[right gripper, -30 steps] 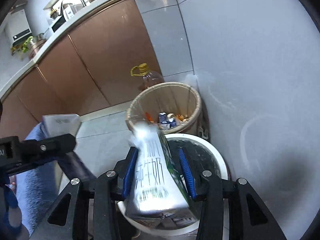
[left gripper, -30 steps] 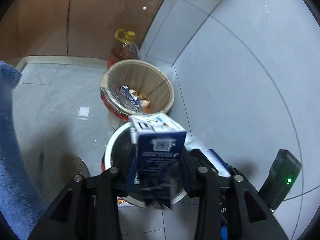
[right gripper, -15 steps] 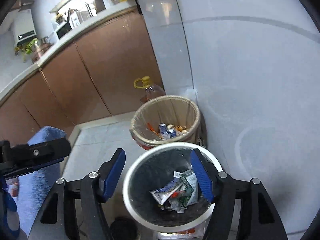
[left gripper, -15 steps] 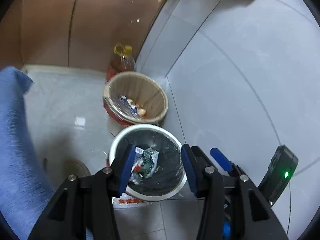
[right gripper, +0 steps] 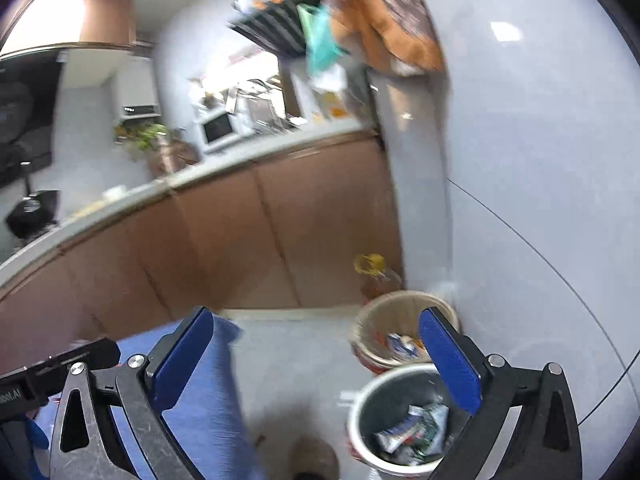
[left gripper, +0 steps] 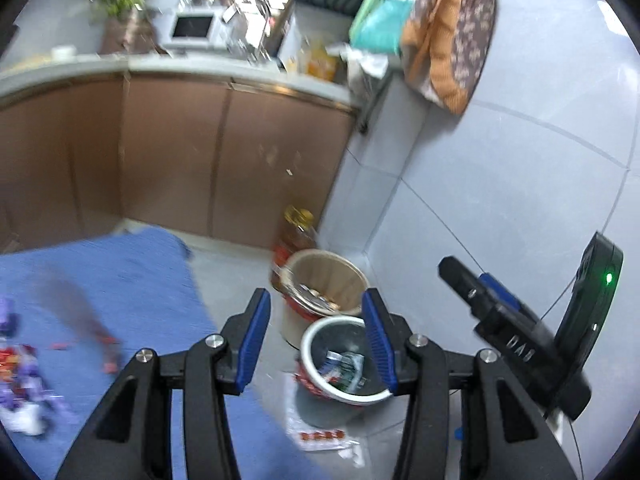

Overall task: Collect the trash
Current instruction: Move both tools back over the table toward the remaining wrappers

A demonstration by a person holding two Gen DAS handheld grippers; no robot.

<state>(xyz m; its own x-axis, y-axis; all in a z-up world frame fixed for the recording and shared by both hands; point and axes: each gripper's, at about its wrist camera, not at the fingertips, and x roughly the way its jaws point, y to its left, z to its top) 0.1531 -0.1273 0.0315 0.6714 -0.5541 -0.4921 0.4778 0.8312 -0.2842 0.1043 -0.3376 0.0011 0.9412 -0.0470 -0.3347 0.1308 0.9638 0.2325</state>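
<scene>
Left wrist view: my left gripper [left gripper: 316, 336] half open, empty; right gripper [right gripper: 316, 360] jaws just spread wide, empty. Crumpled cartons [left gripper: 344, 368] sit in white-rimmed bin [left gripper: 306, 344]. Next: swing to wrappers [left gripper: 16, 364] on blue cloth [left gripper: 132, 280] at 9 o'clock, approach low w/ jaws wide.

White letters, seemingly "DAI", mark the right gripper [left gripper: 516, 344]; other print is illegible.

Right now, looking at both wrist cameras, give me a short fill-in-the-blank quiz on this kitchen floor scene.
1. The crumpled cartons lie inside the ____-rimmed round bin.
2. The woven tan basket stands between that bin and a ____-capped oil bottle.
3. The right gripper and left gripper hold ____.

Missing: white; yellow; nothing
</scene>
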